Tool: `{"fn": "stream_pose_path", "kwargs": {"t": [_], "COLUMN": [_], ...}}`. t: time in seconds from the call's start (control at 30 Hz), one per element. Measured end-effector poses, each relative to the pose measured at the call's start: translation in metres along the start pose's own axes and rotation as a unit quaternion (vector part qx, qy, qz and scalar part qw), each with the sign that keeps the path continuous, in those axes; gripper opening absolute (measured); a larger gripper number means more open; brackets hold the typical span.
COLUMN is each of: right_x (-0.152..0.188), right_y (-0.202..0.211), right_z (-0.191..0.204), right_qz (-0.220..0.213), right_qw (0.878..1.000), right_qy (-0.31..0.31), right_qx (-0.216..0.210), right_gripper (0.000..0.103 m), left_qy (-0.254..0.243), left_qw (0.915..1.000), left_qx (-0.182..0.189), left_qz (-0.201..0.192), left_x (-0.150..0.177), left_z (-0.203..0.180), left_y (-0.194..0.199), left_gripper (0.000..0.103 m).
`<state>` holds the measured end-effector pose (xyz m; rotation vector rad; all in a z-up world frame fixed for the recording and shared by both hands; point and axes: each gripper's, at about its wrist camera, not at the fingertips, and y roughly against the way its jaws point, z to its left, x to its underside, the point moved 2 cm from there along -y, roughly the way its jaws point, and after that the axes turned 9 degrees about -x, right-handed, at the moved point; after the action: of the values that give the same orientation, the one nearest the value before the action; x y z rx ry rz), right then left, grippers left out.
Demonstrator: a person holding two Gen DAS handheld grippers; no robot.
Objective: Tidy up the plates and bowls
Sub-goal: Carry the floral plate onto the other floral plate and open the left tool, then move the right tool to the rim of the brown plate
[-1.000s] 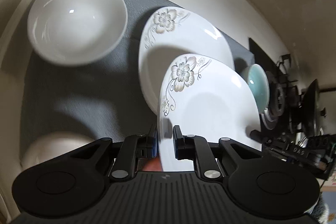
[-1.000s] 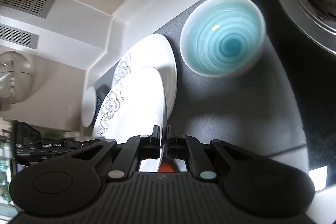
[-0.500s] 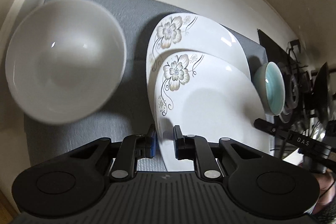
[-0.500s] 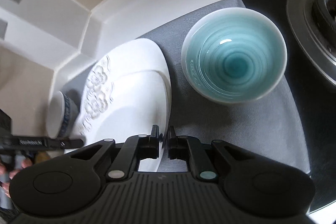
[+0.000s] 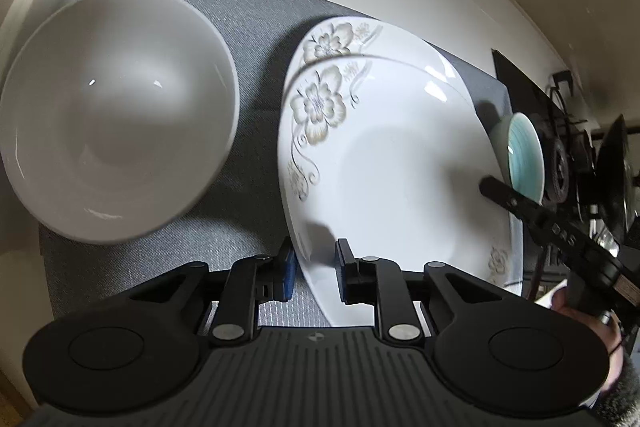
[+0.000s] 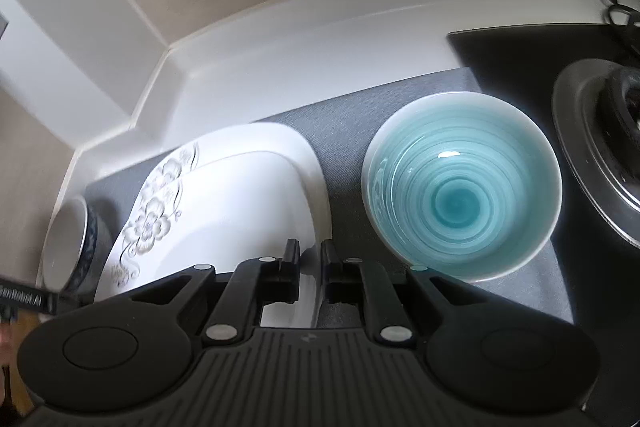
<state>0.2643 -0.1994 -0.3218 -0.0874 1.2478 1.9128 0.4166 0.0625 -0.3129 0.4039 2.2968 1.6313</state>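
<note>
The lower floral plate (image 5: 340,35) is almost wholly covered by the upper floral plate (image 5: 400,167), only a crescent with one flower showing at twelve o'clock. The near rim of the upper plate is hidden behind the left tongs (image 5: 314,273), so contact with the pads cannot be told. The white bowl (image 5: 116,115) is motion-blurred along its near edge. The teal bowl (image 5: 524,157) is partly masked by the right tongs' arm (image 5: 532,215). In the right wrist view, the blue-patterned bowl (image 6: 70,243) is cut by the plates and dark housing at nine o'clock.

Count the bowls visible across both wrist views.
3: a large white bowl left of the stacked plates, a teal bowl right of them, and a blue-patterned bowl at the far left edge. Others may be hidden.
</note>
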Motion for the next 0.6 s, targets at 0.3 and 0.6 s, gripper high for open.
{"fn": "stream_pose_path", "kwargs": {"t": [0.3,0.6], "right_x": [0.012,0.037], "right_y": [0.006,0.023], "right_z": [-0.002,0.003], "right_qz": [-0.017,0.018], "right_qw": [1.000,1.000], "right_qy": [-0.013,-0.025], "right_qx": [0.006,-0.007], "right_gripper": [0.013,0.013], "left_qy": [-0.027,-0.052], "left_qw": [0.9993,0.9974], "left_qx": [0.022,-0.002], "left_qz": [-0.013,-0.050], "left_x": [0.023,0.012], "left_z": [-0.008,-0.009], "left_y": [0.008,0.017], "left_gripper": [0.021,0.020]}}
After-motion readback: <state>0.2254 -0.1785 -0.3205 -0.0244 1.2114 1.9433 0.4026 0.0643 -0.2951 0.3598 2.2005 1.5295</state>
